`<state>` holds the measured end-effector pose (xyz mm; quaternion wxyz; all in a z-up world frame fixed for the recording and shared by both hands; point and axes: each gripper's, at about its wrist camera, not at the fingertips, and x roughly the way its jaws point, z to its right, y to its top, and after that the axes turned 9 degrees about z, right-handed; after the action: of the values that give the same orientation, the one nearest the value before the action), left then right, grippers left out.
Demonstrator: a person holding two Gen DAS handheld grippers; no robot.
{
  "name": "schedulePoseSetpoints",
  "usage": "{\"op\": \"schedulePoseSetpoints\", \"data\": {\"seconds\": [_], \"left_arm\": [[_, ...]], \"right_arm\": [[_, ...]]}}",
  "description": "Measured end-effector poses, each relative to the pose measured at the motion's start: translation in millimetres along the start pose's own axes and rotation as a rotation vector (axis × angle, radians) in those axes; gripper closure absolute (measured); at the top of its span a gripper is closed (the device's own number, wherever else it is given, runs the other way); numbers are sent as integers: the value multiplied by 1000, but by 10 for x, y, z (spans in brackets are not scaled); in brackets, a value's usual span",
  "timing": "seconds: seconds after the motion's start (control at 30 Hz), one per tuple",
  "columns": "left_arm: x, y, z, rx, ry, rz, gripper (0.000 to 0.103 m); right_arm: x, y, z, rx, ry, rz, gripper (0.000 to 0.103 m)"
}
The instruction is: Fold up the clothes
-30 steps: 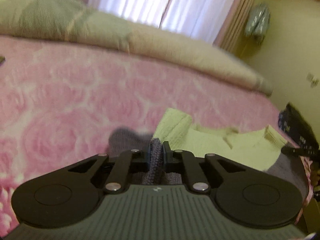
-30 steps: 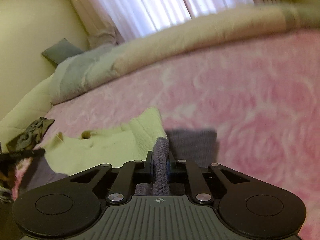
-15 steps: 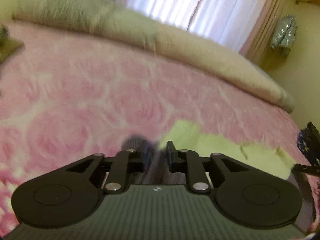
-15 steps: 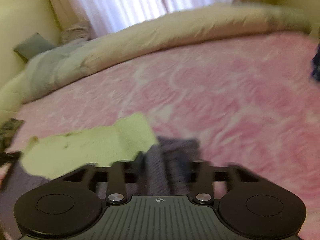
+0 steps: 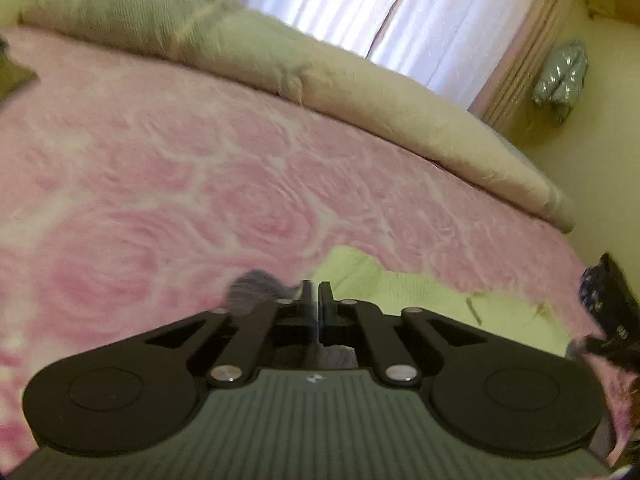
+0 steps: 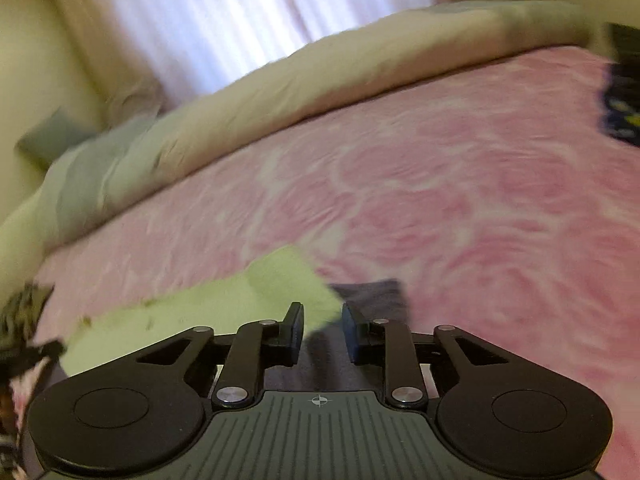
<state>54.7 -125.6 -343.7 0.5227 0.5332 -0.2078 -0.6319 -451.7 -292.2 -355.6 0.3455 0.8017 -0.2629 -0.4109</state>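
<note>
Left wrist view: shows the left gripper (image 5: 319, 308) low over the near edge of the bed (image 5: 200, 180), fingers (image 5: 307, 304) pressed almost together, only a sliver of light between. Holds no cloth that can be made out in that sliver, though purple knit garment (image 5: 256, 288) bulges just behind and shows again under the linkage.

Right wrist view: shows the right gripper (image 6: 322, 332) with fingers (image 6: 294, 332) spread apart, released, nothing between them. Hangs just above the spot where the pale green garment (image 6: 200, 312) meets the purple knit.

Where the clothes are: both on the pink bed cover, near its front edge. Lies flat, the green one, partly on top of the purple knit, with a fairly straight far edge and one squared corner pointing up the bed. Peeks out beside that corner as a dark square patch, the purple.

How far along: hard to settle. Fits a layer just laid over and let go; fits equally a pile spread flat for folding. Looks unfinished as a neat stack, judging by the ragged near edge of the green cloth. Cannot tell how many layers lie underneath. Blurred in both views.
</note>
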Motion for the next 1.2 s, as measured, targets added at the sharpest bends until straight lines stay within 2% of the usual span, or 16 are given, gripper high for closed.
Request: {"op": "schedulePoseSetpoints", "data": {"seconds": [0.03,0.1,0.17,0.23,0.3,0.33,0.37,0.47,0.57,0.67,0.87,1.03,1.1,1.13,1.2], "left_arm": [[-107,12,-36,-29,0,13,97],[-444,-29,-20,-52,-53,28,97],[-753,-179,75,-37,-110,21,97],[-832,-321,36,-84,-96,12,96],[-883,-461,-21,-139,-73,4,96],[-909,-531,-49,-167,-62,0,100],[-934,-601,-78,-195,-50,-4,100],[-1010,-810,-163,-278,-15,-16,101],[-1122,-828,-138,-282,-4,4,99],[-1165,-836,-129,-289,-10,6,99],[-1252,-851,-112,-305,-22,9,98],[-1297,-862,-102,-321,-35,11,96],[-1246,-854,-97,-339,-49,6,96],[-1228,-843,-88,-343,-55,6,96],[-1203,-805,-58,-342,-68,7,96]], "right_arm": [[-209,-23,49,50,22,29,42],[-609,-93,121,148,86,70,42],[-882,-186,99,201,150,62,42],[-998,-372,67,208,173,6,42],[-945,-594,93,222,125,-55,42],[-915,-684,148,249,107,-57,44],[-920,-742,215,297,103,-39,52],[-1119,-744,305,460,87,-6,51],[-1402,-807,343,584,103,21,50],[-1533,-966,492,723,102,-16,45],[-1238,-1127,634,895,57,-47,45],[-882,-1018,585,932,0,-16,45],[-821,-912,523,862,-3,20,83],[-781,-851,515,815,-11,29,89],[-699,-710,523,722,-18,42,90]]}}
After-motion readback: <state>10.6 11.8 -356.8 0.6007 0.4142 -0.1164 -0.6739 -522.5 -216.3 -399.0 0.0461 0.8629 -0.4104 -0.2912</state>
